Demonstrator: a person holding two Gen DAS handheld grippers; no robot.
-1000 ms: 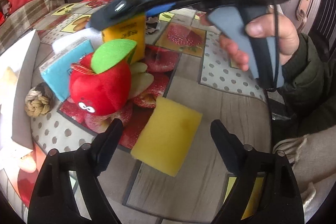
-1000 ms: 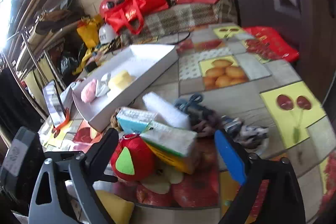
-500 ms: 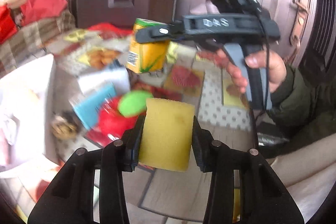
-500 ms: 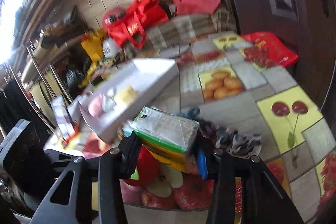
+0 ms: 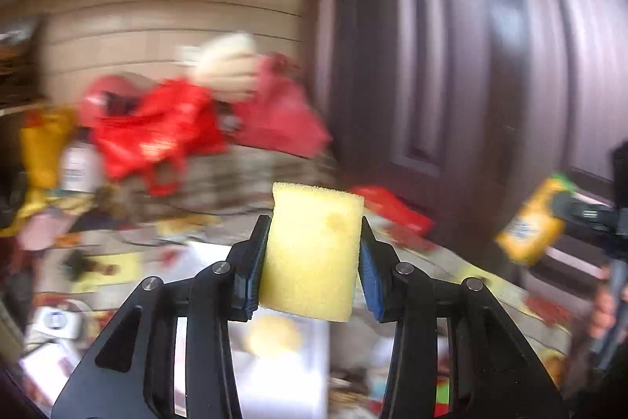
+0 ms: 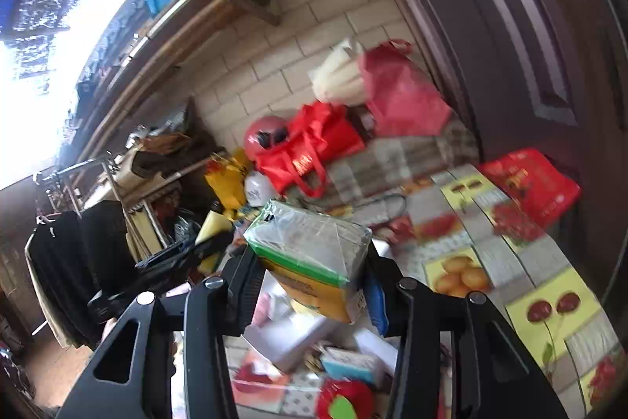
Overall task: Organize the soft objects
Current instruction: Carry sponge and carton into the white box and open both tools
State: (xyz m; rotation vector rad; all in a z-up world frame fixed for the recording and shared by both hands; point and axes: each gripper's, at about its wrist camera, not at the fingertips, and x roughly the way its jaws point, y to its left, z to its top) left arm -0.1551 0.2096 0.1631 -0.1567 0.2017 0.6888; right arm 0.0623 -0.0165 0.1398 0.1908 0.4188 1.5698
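I have the left gripper (image 5: 312, 258) clamped on the yellow sponge (image 5: 312, 250), held upright by its two side faces, clear above the table (image 6: 526, 285). The right gripper (image 6: 310, 271) is closed on a yellow-and-green tissue pack (image 6: 314, 258), gripped at its lower half and tilted, with the white tray (image 6: 290, 334) below and beyond it. My worry is the pack: its plastic wrap looks slick and its upper half overhangs the pads, so a quick swing could let it twist out and land on the red plush apple (image 6: 345, 401) or the clutter by the tray. The sponge could squash and slip if I jolt it. The left view is blurred, so I cannot judge the drop spot well.
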